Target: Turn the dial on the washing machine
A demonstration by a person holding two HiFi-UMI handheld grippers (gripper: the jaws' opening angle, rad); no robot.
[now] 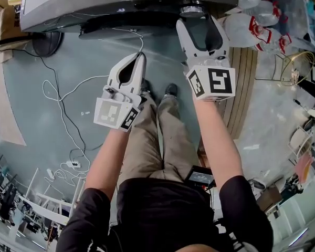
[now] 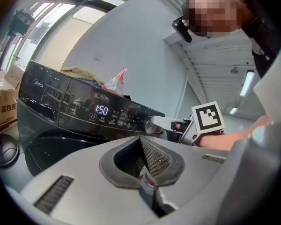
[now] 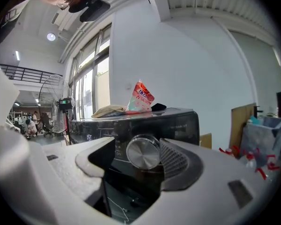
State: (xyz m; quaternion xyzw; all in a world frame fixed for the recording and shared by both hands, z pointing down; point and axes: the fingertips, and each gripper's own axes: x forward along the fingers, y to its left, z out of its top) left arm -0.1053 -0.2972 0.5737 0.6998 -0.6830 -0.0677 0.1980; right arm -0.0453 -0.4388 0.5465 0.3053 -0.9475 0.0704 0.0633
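Left gripper [image 2: 140,142]: jaws narrow, tips meeting, nothing between them, touching nothing. In the head view it's held low over the floor [image 1: 52,62], short of the washing machine [image 1: 94,4] and off to the left of the right one. Right gripper [image 1: 199,22]: jaws wide apart, not clamped. The right gripper view puts the dial [image 3: 143,153] squarely in the gap. The left pad stands clear of the dial. The meshed right pad [image 3: 175,161] lines up with the dial's right edge, but I can't tell if they touch. The head view has the right gripper's tips right up at the panel, the dial just past them, and its marker cube [image 1: 212,82] facing the camera. The dial is a round brushed-metal knob on the dark front panel, toward the panel's right end. The left gripper view shows the lit display [image 2: 101,109] reading 1:50, left of the dial on the same panel, with the round door below it. On the machine's top are a folded cloth [image 3: 107,110] and a pink pouch [image 3: 141,97] standing upright. Further back, white cables [image 1: 68,119] are strewn across the floor, and a standing fan [image 3: 61,102] sits by the windows.
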